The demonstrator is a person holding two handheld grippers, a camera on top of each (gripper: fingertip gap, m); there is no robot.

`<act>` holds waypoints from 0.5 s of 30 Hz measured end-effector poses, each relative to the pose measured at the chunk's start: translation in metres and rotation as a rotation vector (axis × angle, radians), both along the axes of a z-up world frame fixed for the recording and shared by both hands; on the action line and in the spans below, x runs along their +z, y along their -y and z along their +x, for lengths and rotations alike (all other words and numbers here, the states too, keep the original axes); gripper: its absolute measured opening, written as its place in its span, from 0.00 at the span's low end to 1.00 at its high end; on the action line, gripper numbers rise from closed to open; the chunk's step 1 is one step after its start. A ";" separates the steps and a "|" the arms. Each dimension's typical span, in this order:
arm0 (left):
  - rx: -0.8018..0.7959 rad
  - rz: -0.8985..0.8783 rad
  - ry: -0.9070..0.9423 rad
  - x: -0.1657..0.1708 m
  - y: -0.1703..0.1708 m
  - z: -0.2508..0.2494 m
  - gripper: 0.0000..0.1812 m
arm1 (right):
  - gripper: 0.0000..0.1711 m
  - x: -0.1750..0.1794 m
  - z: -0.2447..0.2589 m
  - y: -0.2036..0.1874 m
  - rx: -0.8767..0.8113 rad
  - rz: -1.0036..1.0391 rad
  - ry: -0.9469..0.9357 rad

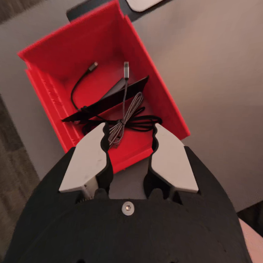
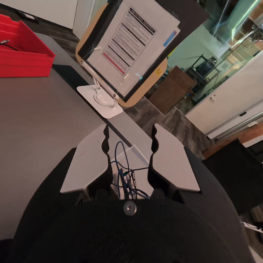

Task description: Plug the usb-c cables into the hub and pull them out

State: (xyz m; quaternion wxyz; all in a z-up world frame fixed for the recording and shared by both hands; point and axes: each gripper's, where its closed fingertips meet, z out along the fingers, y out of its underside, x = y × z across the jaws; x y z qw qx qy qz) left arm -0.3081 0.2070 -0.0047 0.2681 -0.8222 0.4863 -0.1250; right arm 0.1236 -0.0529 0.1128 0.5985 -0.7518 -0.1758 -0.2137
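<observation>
In the left wrist view a red bin (image 1: 88, 47) on the grey table holds a flat dark hub (image 1: 113, 98) with a short black lead (image 1: 74, 91), a grey braided cable (image 1: 128, 112) with a silver plug (image 1: 126, 69), and a black cable (image 1: 143, 121). My left gripper (image 1: 130, 125) is open and empty, hovering over the bin's near end above the braided cable. My right gripper (image 2: 130, 126) is open and empty, above a white tray (image 2: 140, 155) of blue cables (image 2: 121, 163). The red bin (image 2: 28, 56) shows at the far left.
A framed printed sheet on a white stand (image 2: 102, 102) sits at the table's far edge (image 2: 121, 135) in the right wrist view. Beyond it are wooden floor, a brown box (image 2: 170, 88) and glass partitions. A white object (image 1: 142, 4) lies behind the bin. Spacing between my two grippers at the tips: around 50 centimetres.
</observation>
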 end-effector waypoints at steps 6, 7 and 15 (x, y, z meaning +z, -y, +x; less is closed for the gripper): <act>-0.175 -0.134 -0.124 -0.080 -0.023 0.001 0.37 | 0.34 -0.013 0.003 -0.005 0.000 -0.048 0.001; -0.199 -0.133 -0.149 -0.088 -0.024 0.002 0.38 | 0.34 -0.014 0.004 -0.004 -0.002 -0.048 -0.003; -0.174 -0.196 -0.289 -0.134 -0.039 -0.002 0.34 | 0.32 -0.014 0.011 -0.004 -0.001 -0.040 -0.018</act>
